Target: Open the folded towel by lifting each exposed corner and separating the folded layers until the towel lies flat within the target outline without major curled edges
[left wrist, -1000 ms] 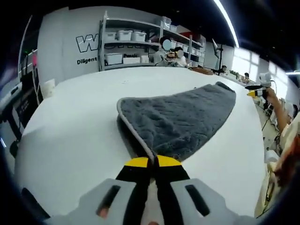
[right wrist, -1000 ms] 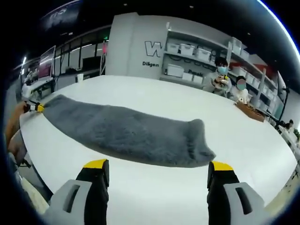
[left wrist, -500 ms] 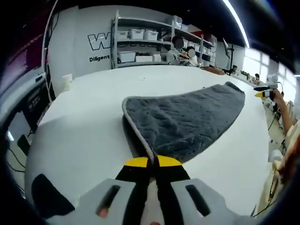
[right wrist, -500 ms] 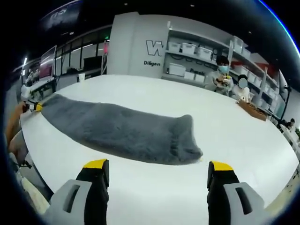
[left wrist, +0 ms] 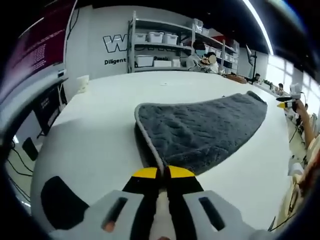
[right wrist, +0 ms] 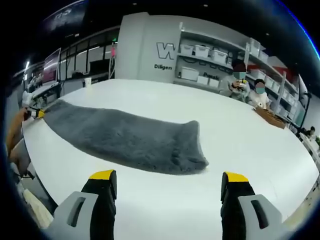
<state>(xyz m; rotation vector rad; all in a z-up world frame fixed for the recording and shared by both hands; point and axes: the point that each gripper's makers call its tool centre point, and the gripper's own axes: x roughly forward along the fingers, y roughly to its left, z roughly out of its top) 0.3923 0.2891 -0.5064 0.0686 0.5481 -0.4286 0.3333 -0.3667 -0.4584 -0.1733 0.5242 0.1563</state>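
Left tool (left wrist: 160, 172) is clamped on the near edge of the grey towel (left wrist: 202, 127), its yellow-tipped jaws pressed together over the pale hem. From that pinch we see the towel fan away across the white table (left wrist: 95, 130), hem running up to a rounded corner at the far left, and the fabric narrowing toward the far right of the left gripper view, where the right tool (left wrist: 287, 104) sits off the towel's tip beside a person's arm (left wrist: 304, 125).

Right tool (right wrist: 169, 175) hangs released, jaws spread wide with nothing between them. In the right gripper view the towel (right wrist: 125, 137) lies ahead of those jaws and apart from them, a long strip stretching from far left to a bunched, slightly raised end near the middle of the table (right wrist: 240, 145). At the strip's far left end we make out the left tool (right wrist: 36, 114) gripping it.

Shelves (right wrist: 215, 62) with white bins stand behind the table, and two people (right wrist: 247, 90) sit at its far side.
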